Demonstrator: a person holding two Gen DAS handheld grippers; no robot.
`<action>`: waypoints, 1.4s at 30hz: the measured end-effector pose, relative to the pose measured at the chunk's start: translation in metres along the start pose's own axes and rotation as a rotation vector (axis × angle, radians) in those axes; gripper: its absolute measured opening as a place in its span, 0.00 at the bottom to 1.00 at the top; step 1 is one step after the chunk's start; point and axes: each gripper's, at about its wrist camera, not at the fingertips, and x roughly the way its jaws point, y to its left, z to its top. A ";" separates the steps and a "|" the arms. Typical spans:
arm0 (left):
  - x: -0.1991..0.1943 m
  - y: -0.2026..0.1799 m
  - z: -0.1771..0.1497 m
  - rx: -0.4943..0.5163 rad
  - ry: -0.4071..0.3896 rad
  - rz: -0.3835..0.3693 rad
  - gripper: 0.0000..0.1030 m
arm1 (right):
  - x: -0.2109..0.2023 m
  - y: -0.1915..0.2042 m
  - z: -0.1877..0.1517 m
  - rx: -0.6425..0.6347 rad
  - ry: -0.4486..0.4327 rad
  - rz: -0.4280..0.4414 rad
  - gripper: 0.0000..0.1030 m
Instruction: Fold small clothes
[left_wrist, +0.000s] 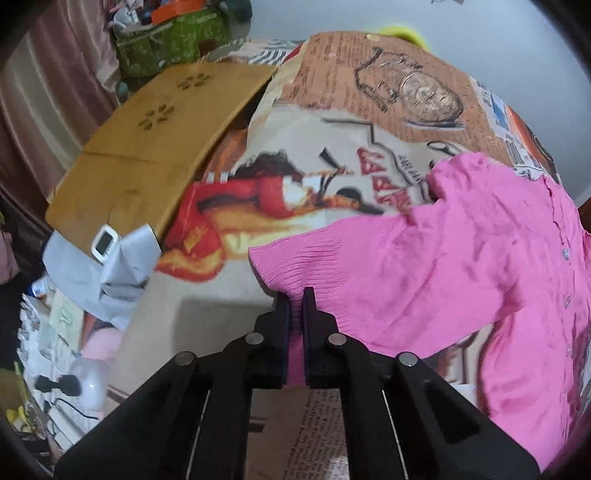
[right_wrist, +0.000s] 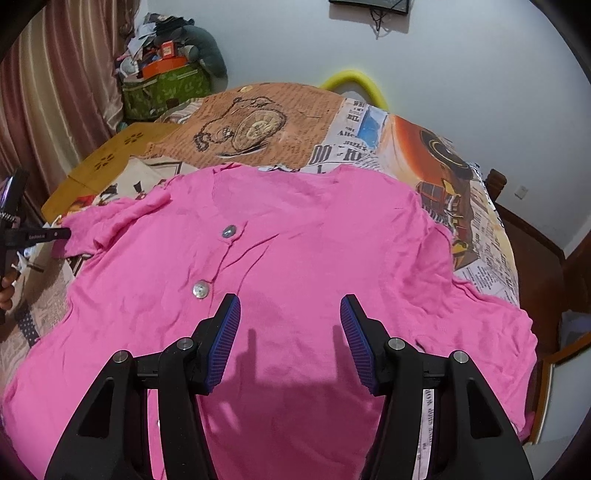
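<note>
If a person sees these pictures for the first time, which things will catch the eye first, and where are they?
The bright pink cardigan spread over the middle of the table draws the eye first, its buttons facing up. Next is the left gripper, shut on the ribbed cuff of the cardigan's sleeve, while the right gripper hangs open above the cardigan's body. Under them lies a busy printed tablecloth showing a pocket watch.

The printed bedsheet carries newspaper-style lettering: "BIL" shows at its far edge and "OO-KI" just below, near the pink garment's collar; the remaining small print and the red letters are too blurred to read
</note>
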 end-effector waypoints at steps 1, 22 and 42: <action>-0.008 -0.004 0.005 0.001 -0.019 -0.012 0.04 | -0.001 -0.002 0.000 0.009 -0.005 0.003 0.51; -0.084 -0.268 0.057 0.284 -0.049 -0.388 0.05 | -0.010 -0.047 -0.015 0.106 -0.092 0.071 0.51; -0.044 -0.179 0.043 0.251 -0.058 -0.178 0.69 | 0.001 -0.025 0.000 0.121 -0.056 0.175 0.51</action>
